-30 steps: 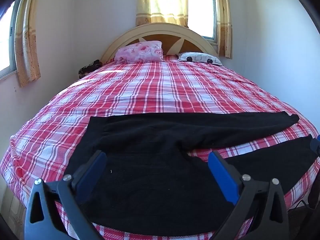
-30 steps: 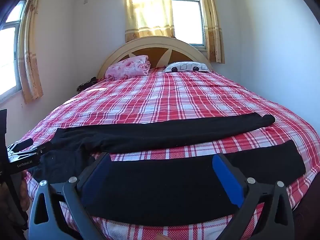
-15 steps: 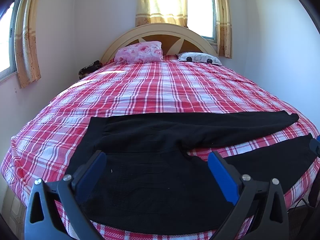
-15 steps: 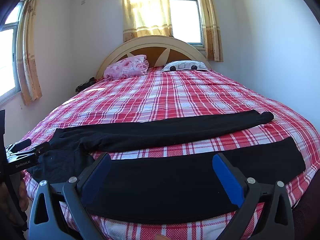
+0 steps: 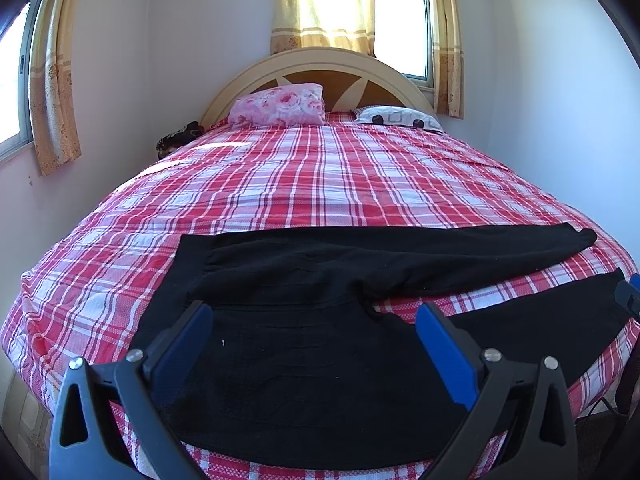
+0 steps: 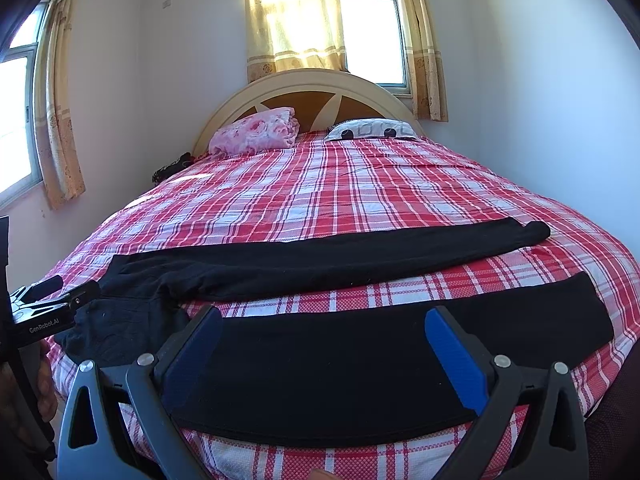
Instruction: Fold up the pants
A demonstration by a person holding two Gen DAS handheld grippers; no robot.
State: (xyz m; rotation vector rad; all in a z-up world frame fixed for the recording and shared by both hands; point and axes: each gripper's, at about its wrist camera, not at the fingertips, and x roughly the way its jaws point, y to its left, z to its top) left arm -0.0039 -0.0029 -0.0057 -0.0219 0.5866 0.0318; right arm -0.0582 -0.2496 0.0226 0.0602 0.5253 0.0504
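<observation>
Nearest the cameras, the left tool (image 5: 312,332) and the right tool (image 6: 324,330) each hang with blue-padded fingers spread wide and nothing between them, poised over the near edge of the bed (image 5: 320,184). Just past them the black pants (image 5: 304,344) lie spread flat on the bed's plaid cover, waist toward the bed's left side, under the left tool, and both legs running toward its right side. The near leg (image 6: 360,360) lies along the bed's foot edge under the right tool; the far leg (image 6: 340,256) lies a little deeper on the bed, a strip of cover showing between them. No fold looks made yet: bringing one leg onto the other and then shortening the length both appear to remain. Beyond, by the headboard, sit a pink pillow (image 5: 280,105) and a patterned pillow (image 5: 398,117).
</observation>
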